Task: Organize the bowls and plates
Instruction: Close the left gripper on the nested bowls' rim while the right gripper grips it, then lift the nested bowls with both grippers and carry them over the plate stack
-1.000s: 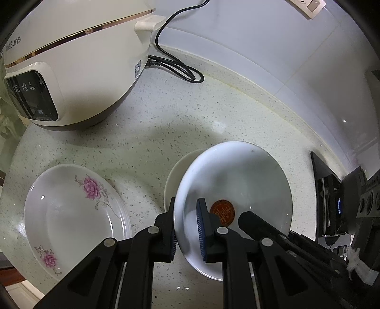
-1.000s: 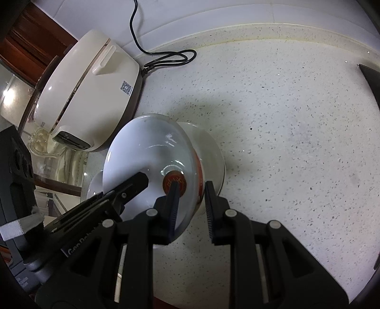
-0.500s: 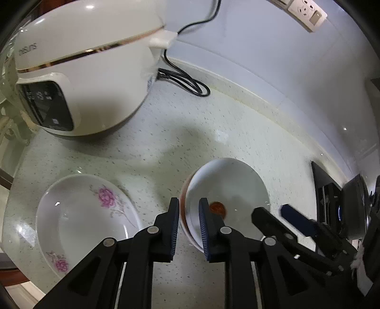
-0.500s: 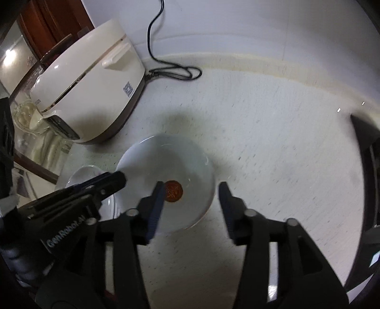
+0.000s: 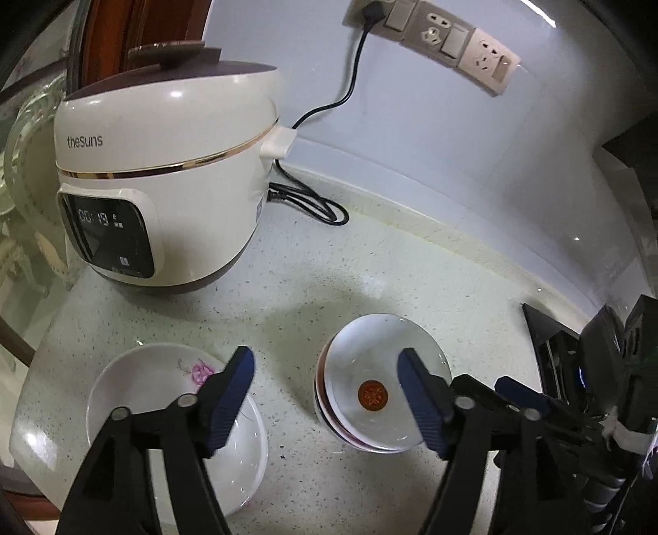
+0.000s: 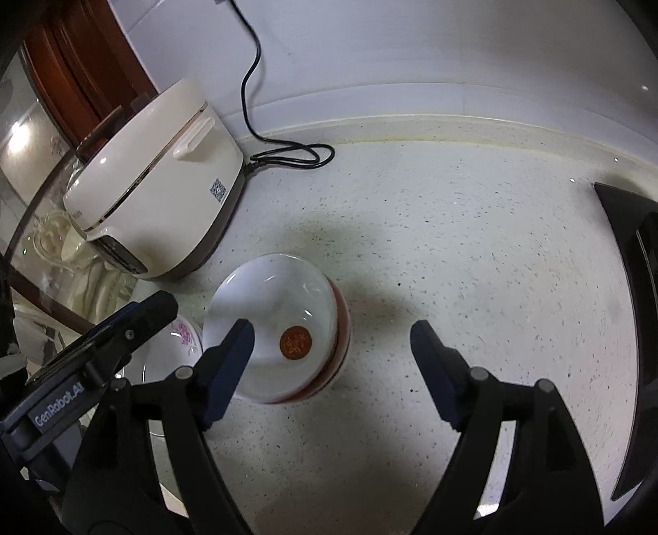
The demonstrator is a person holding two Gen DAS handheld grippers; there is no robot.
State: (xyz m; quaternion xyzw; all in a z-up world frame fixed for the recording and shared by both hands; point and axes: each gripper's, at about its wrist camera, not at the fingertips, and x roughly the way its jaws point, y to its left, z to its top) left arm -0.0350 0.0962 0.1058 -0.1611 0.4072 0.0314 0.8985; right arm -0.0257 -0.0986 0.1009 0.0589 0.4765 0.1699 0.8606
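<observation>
A white bowl with a red seal mark inside [image 5: 380, 380] sits nested in another red-rimmed bowl on the speckled counter; it also shows in the right wrist view [image 6: 275, 325]. A white plate with pink flowers [image 5: 164, 391] lies to its left, partly behind my left finger; its edge shows in the right wrist view [image 6: 181, 341]. My left gripper [image 5: 325, 395] is open and empty, raised above the gap between plate and bowls. My right gripper [image 6: 331, 362] is open and empty, raised above the right side of the stack.
A cream rice cooker [image 5: 164, 185] stands at the back left, its black cord [image 5: 312, 201] looped on the counter and plugged into a wall socket [image 5: 374, 16]. A black stove edge [image 6: 629, 255] lies at the right. The counter's edge [image 5: 24, 411] runs left of the plate.
Both grippers let go of the marked bowl, which now rests in the other bowl. Both have opened wide and drawn back and up from the stack.
</observation>
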